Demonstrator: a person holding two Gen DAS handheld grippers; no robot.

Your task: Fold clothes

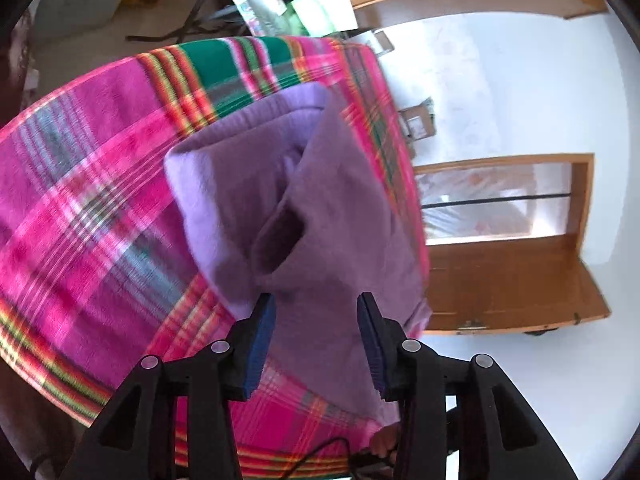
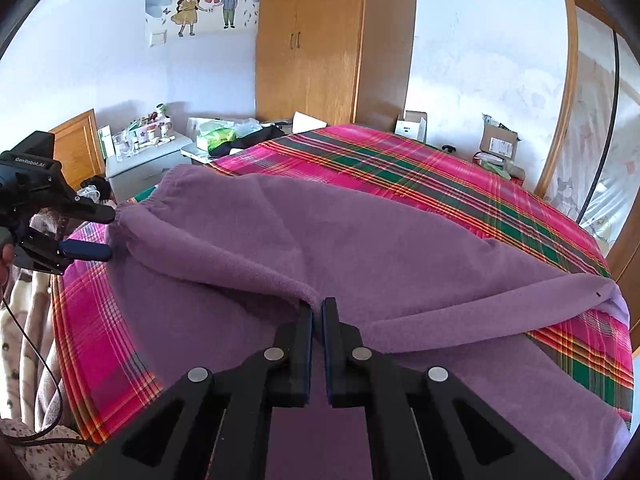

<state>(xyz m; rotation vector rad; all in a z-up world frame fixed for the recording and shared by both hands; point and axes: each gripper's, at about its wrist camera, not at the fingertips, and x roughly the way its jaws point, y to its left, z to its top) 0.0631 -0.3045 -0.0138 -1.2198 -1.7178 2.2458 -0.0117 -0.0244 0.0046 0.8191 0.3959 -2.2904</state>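
Note:
A purple fleece garment [image 2: 360,248] lies spread on the bed's pink plaid cover [image 2: 460,176]. It also shows in the left wrist view [image 1: 304,208]. My right gripper [image 2: 318,308] is shut on a fold of the garment's near edge. My left gripper [image 1: 316,308] is open, its jaws apart around the elastic end of the garment. In the right wrist view the left gripper [image 2: 108,234] stands open at the garment's far left end, at the gathered hem.
The plaid cover [image 1: 100,200] spans the bed. A wooden wardrobe [image 2: 320,40] stands behind it. A cluttered white nightstand [image 2: 144,152] is at the left. Cardboard boxes [image 2: 496,144] sit by the far wall. A wooden-framed door [image 1: 504,240] is beside the bed.

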